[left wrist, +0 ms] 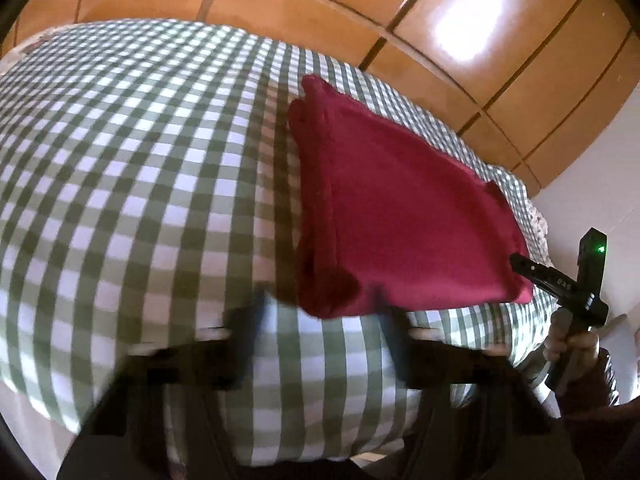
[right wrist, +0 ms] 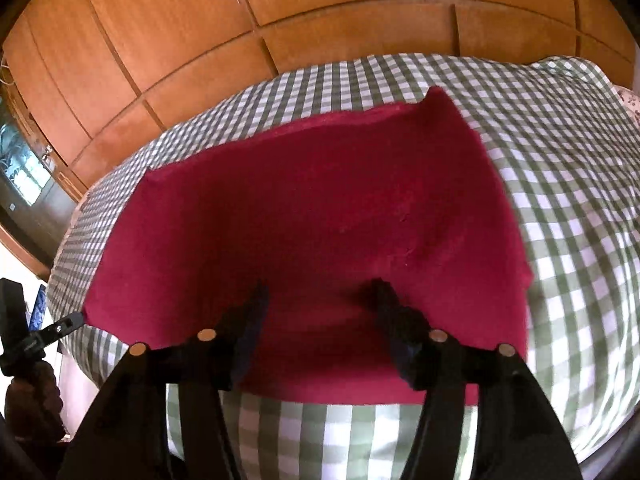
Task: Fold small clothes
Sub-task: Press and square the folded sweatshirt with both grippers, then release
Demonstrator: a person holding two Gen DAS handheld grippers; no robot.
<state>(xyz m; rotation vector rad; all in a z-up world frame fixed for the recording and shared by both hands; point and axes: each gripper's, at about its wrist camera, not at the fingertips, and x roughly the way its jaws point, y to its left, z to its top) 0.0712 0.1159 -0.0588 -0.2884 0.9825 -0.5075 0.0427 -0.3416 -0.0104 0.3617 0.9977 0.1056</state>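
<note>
Bed [left wrist: 120, 160] under a green-and-white check cover fills both views. Wooden panelled cupboards [right wrist: 280, 20] stand behind it, from 9 round to 2 o'clock in the right wrist view. A white wall [left wrist: 592, 200] shows at 3 o'clock in the left wrist view. A dark screen or window [right wrist: 20, 168] sits at 9 o'clock in the right view; too small to tell which.

The red cloth [right wrist: 312, 220] lies folded flat on the cover, its edges roughly straight, with one corner peaking up at 12 to 1 o'clock in the right view. Nothing lies on top of it.

Right gripper [right wrist: 320, 296]: jaws apart at a middling width, tips over the near part of the cloth, cloth visible between them, not pinched. In the left view it [left wrist: 520, 264] comes in from 4 o'clock, its tip at the cloth's near right corner, a hand [left wrist: 572, 348] on its handle.

Left gripper [left wrist: 320, 312]: blurred, fingers look apart with check cover between them. The cloth's near left corner sits just at its 12 to 1 o'clock; contact cannot be told. In the right view it [right wrist: 76, 320] shows at 8 o'clock, tip at the cloth's left corner.
</note>
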